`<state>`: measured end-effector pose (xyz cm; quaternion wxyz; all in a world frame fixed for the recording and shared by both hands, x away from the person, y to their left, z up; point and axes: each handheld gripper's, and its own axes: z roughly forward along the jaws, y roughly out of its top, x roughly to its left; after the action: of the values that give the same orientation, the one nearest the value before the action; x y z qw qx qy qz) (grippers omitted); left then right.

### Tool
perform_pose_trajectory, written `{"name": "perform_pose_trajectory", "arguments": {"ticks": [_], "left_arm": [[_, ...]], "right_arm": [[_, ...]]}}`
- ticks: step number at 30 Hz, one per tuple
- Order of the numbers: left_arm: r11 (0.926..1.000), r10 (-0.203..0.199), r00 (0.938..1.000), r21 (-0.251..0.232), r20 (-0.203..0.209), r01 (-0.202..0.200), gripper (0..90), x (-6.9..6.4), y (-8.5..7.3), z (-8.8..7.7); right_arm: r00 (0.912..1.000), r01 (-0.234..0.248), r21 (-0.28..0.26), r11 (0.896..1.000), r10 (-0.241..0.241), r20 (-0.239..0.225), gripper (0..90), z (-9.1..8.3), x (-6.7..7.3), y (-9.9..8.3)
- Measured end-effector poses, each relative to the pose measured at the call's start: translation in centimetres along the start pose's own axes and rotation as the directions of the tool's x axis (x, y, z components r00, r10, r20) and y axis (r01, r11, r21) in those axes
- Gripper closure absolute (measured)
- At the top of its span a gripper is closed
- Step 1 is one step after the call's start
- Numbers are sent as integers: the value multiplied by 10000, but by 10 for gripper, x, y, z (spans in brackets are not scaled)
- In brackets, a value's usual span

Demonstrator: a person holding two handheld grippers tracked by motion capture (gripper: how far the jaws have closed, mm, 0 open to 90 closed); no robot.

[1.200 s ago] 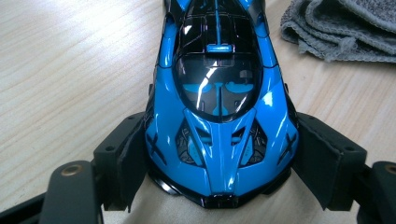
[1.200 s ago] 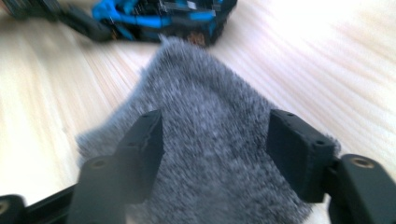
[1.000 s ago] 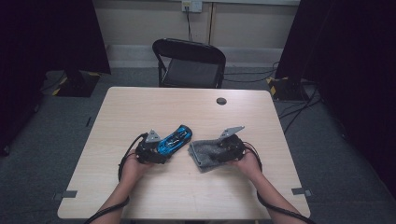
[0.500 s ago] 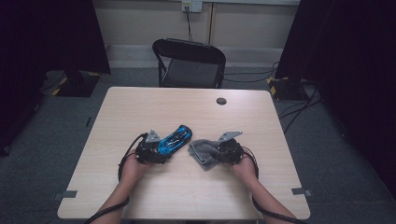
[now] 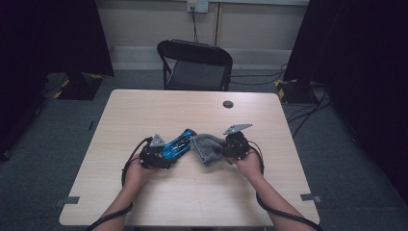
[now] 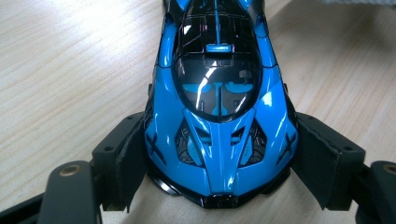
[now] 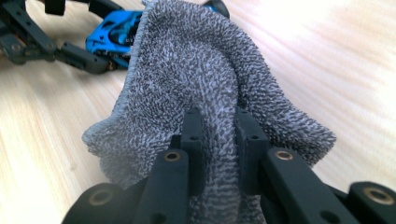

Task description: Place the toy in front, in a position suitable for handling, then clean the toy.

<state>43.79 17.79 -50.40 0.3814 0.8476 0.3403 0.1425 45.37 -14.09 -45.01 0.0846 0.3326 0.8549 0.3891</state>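
Left gripper is seen with its jaws clamped on the flanks of a blue toy car; in the left gripper view the pads press both sides of the car near its nose. Right gripper is pinched onto a fold of a grey towel, its jaws having just been closing; in the right gripper view the terry cloth is bunched between the two nearly meeting pads and drapes ahead of them.

Surface: a light wood-grain table, with a small dark round disc well beyond the right gripper. Room: grey carpet, a black folding chair at the far edge, dark curtains at both sides, a wall socket behind.

Car's long axis runs straight out from the left gripper, nose toward that gripper, tail away and toward the towel. Towel's free edge is seen touching or just beside the car's tail; which cannot be told.
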Motion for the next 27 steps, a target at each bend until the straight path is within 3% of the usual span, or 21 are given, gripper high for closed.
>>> {"name": "perform_pose_trajectory", "arguments": {"ticks": [12,27], "left_arm": [[10000,-6,10000,2,7,6,239,0,0,0],[10000,-13,10000,-4,1,13,239,0,0,0]], "right_arm": [[9996,227,23,9997,-226,-141,770,17,15,38],[9966,770,283,9966,-762,-308,769,37,33,57]]}}
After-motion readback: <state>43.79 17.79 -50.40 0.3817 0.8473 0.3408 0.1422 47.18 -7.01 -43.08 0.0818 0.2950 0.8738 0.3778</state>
